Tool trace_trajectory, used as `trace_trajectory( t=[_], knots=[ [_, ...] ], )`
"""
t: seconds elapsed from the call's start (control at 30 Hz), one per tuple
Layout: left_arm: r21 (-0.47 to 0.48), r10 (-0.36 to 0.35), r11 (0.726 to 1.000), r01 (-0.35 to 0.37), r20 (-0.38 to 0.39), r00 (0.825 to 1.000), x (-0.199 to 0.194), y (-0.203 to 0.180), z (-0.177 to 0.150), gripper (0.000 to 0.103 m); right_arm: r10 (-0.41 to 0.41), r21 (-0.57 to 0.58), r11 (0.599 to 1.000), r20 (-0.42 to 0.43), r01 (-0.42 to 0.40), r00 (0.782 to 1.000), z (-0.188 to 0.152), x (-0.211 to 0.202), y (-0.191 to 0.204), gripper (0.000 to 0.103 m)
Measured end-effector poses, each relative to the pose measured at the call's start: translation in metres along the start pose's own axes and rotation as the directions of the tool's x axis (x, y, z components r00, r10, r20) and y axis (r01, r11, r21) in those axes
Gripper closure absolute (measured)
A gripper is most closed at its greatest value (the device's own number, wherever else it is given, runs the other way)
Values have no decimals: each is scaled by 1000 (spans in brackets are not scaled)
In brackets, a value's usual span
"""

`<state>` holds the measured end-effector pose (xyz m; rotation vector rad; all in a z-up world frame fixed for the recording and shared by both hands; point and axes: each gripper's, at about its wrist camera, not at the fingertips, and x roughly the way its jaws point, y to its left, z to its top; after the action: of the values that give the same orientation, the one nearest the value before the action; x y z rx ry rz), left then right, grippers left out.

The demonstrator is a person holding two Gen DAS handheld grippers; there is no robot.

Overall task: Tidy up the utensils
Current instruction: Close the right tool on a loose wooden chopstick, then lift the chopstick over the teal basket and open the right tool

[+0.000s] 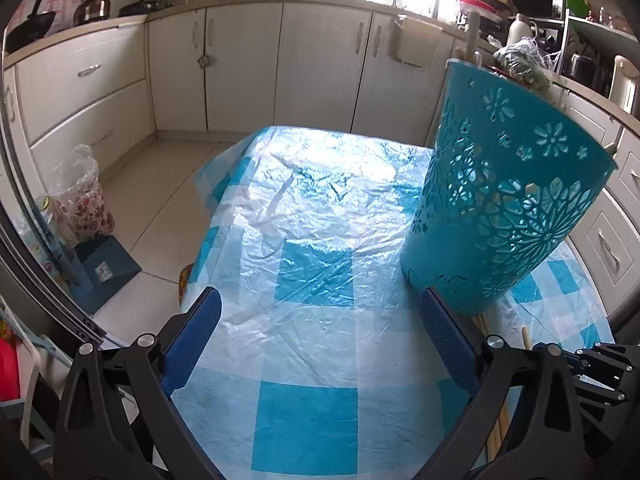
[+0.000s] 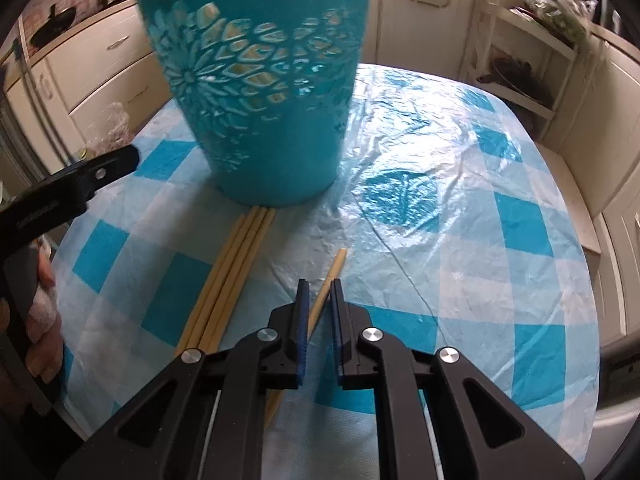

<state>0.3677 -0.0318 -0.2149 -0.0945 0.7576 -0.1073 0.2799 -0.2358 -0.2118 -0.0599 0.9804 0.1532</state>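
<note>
A teal cut-out utensil holder (image 1: 512, 184) (image 2: 260, 80) stands on the checked blue-and-white table cover (image 2: 460, 240); pale sticks show through its holes. Several pale chopsticks (image 2: 228, 280) lie side by side, tips at the holder's base. A single chopstick (image 2: 338, 260) lies apart, running between the fingers of my right gripper (image 2: 319, 288), whose jaws are nearly together on it. My left gripper (image 1: 320, 304) stands wide open with nothing between its fingers, its right finger (image 1: 436, 320) close beside the holder's base. It also shows at the left in the right wrist view as a black finger (image 2: 100, 172).
Cream kitchen cabinets (image 1: 248, 68) ring the table. A kettle (image 1: 92, 4) and a pan sit on the far counter. A plastic bag (image 1: 84, 200) and a blue dustpan (image 1: 104, 272) stand on the floor at left. A hand (image 2: 40, 320) holds the left gripper. A white shelf rack (image 2: 520, 72) stands at right.
</note>
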Motion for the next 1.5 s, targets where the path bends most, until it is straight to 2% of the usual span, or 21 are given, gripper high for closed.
trace_trajectory(
  t=[0.2,0.27,0.33,0.4,0.43,0.47,0.73,0.83,0.97,1.23,1.5],
  knots=[
    [-14,-15,1000,15,-13,1000,4,3,-1,8,25,31,999,-47,-24,999,10,5,-10,90],
    [-12,-17,1000,17,-17,1000,5,3,-1,8,14,24,1000,-52,-13,999,15,8,-8,80],
    [-10,-23,1000,23,-23,999,6,3,-1,8,-2,18,1000,-49,3,999,18,11,-5,78],
    [-13,-29,1000,28,-29,999,7,3,-2,8,-7,18,1000,-49,8,999,20,12,-3,80],
    [-16,-31,999,30,-32,999,8,4,-1,8,-2,15,1000,-51,3,999,20,12,-2,88],
    [-21,-33,999,32,-35,999,9,5,-1,8,-1,8,1000,-55,1,998,20,11,-1,93],
    [-26,-41,999,40,-39,998,10,4,-2,8,15,-11,1000,-101,-17,995,20,11,-4,92],
    [-29,-42,999,40,-40,998,11,3,-2,8,0,-25,1000,-86,-2,996,18,10,-2,94],
    [-36,-45,998,43,-42,998,11,4,-2,8,19,17,1000,-64,-18,998,12,6,-6,98],
    [-45,-46,998,44,-43,998,12,4,-2,8,101,155,983,8,-101,995,-1,-14,-33,98],
    [-46,-47,998,45,-44,998,13,4,-2,8,150,183,968,121,-170,981,1,-50,-35,98]
  ],
)
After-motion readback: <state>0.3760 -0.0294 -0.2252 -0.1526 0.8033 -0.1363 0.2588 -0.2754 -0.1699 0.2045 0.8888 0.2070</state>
